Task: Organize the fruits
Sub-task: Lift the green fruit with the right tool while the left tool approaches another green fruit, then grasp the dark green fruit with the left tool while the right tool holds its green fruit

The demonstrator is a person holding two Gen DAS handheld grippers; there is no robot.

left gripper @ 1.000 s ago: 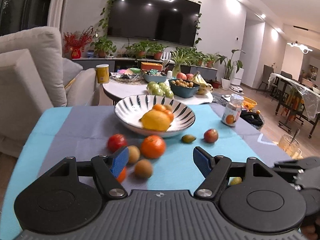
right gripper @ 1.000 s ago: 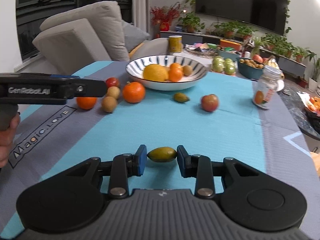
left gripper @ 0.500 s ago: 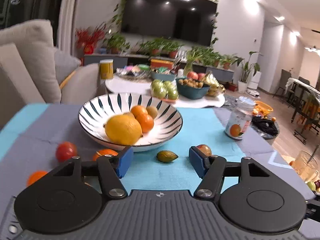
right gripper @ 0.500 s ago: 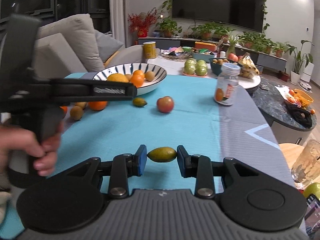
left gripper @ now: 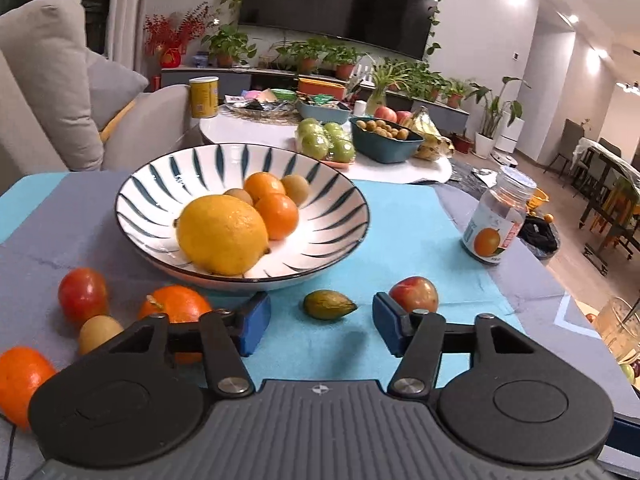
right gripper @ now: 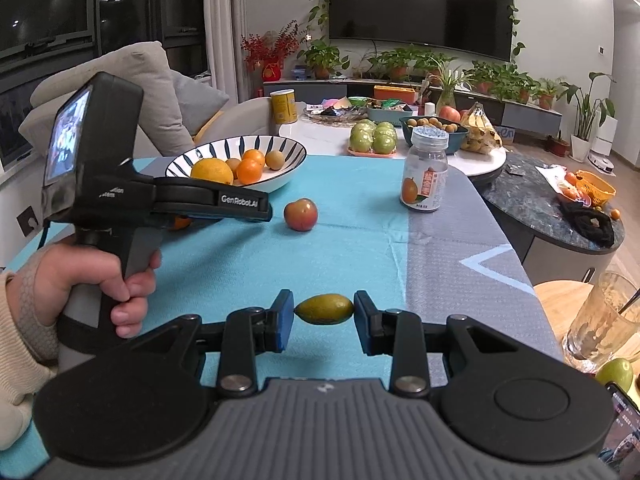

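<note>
A striped bowl (left gripper: 168, 184) holds a lemon (left gripper: 222, 234), two oranges (left gripper: 276, 216) and small brown fruits. Just in front of the bowl a dark green oval fruit (left gripper: 328, 305) lies on the blue cloth. My left gripper (left gripper: 320, 326) is open right behind it, one blue pad on each side, neither touching. A red fruit (left gripper: 414, 294) sits by the right pad. More fruits (left gripper: 83, 294) lie at the left. My right gripper (right gripper: 324, 316) is shut on a yellow-green oval fruit (right gripper: 324, 309), held above the cloth. A hand (right gripper: 100, 276) grips the left tool's handle.
A clear jar with an orange label (left gripper: 494, 220) stands at the cloth's right side. Off the table's right edge stands a drinking glass (right gripper: 600, 320). A round white table (left gripper: 248, 128) with green apples and bowls is behind, and a sofa (left gripper: 44, 80) is at the left.
My left gripper has moved right and forward, from the loose fruit cluster to the green oval fruit by the bowl, and its jaws have narrowed. The right gripper still holds its fruit.
</note>
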